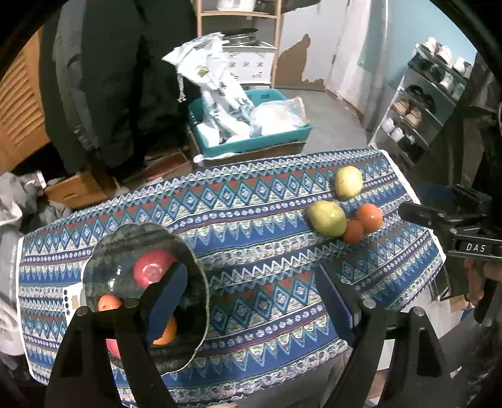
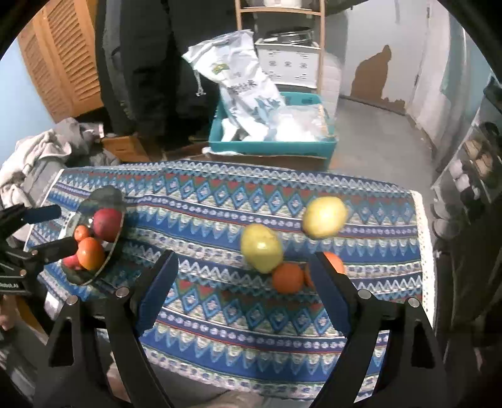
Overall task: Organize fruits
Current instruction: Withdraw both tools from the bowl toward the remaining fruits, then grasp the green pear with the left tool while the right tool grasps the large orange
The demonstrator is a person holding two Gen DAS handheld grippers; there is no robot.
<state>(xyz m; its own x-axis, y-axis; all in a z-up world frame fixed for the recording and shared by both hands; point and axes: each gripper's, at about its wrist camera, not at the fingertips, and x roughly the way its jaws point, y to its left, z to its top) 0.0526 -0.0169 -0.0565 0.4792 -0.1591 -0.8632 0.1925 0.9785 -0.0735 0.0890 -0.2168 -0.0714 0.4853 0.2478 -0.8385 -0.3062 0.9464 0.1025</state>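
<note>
A dark glass bowl (image 1: 103,251) sits at the table's left and holds a red apple (image 1: 152,266) and oranges (image 1: 108,303). It also shows in the right wrist view (image 2: 106,196). Two yellow-green fruits (image 2: 260,248) (image 2: 324,216) and two oranges (image 2: 287,277) (image 2: 337,262) lie on the patterned cloth (image 2: 219,314) at the right. My left gripper (image 1: 251,295) is open, its left finger over the bowl. My right gripper (image 2: 243,282) is open above the cloth, its right finger just in front of one orange.
Beyond the table's far edge stand a teal crate (image 1: 266,138) with plastic bags on a cardboard box, a wooden shelf (image 1: 238,15) and a shoe rack (image 1: 417,110) at the right. Clothes lie heaped at the left (image 2: 40,150).
</note>
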